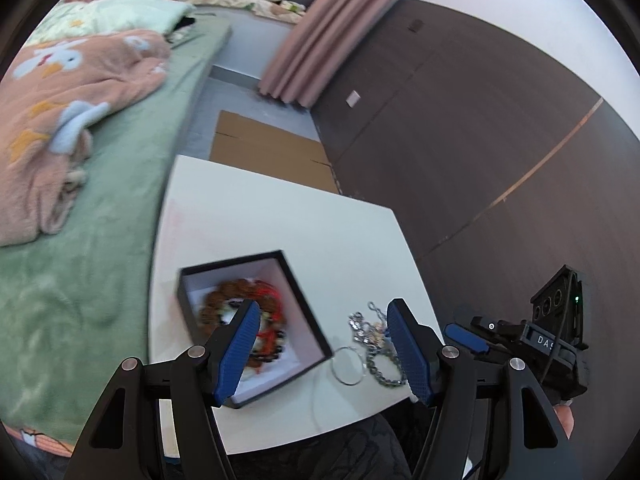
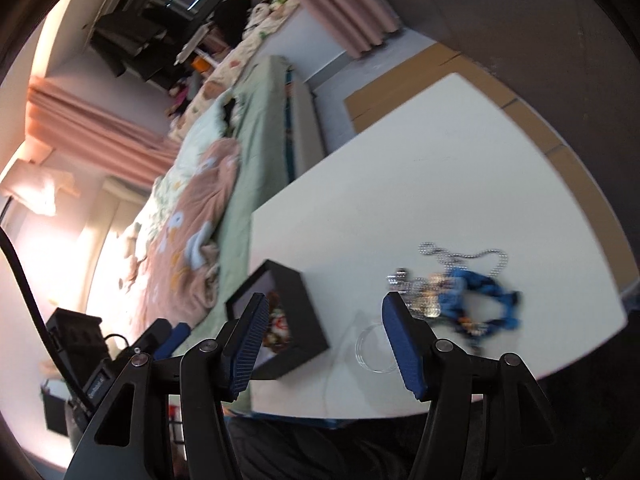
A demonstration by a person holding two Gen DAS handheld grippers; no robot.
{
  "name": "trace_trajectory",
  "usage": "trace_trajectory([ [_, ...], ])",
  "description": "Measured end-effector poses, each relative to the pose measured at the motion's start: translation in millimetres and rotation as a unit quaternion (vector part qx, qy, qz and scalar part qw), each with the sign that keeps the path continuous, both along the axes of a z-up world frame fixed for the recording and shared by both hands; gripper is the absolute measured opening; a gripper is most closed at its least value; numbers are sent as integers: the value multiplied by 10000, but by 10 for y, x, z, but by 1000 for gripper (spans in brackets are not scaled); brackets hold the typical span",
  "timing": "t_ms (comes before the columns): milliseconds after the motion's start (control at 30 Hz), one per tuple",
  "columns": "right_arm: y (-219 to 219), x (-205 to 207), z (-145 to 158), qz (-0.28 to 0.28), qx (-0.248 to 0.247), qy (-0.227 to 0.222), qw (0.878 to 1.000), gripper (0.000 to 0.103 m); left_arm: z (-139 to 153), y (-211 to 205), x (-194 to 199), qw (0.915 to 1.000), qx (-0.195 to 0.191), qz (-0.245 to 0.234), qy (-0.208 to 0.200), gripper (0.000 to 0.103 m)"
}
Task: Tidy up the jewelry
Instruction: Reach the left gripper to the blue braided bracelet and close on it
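left gripper (image 1: 324, 344): jaws apart, empty, over black box (image 1: 308, 320) | right gripper (image 2: 324, 344): jaws apart, empty, above table (image 2: 400, 184)

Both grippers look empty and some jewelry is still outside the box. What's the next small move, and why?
Probably lower the right gripper, open and empty, onto the blue bracelet lying loose on the white table and close on it. The black box already holds beaded bracelets, while the silver chains and clear bangle also wait outside.
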State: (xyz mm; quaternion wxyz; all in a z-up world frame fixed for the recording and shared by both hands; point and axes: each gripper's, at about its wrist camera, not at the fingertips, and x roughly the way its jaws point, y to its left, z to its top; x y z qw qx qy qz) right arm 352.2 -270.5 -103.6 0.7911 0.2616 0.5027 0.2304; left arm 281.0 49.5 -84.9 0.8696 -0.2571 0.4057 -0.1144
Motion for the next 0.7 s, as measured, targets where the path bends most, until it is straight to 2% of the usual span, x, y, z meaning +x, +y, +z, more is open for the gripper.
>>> trace_trajectory([
  [333,-556,-80,-130,-459,14,131,9989,60,-50,-613,179,9981,206,-583,49,62],
  [467,-754,-130,-205,-625,31,204,9978,60,-109,-841,277,9966,215,-781,158,56],
  [700,-1101,-214,-332,-907,57,329,9953,60,-277,-1323,451,9918,400,-1169,341,55],
])
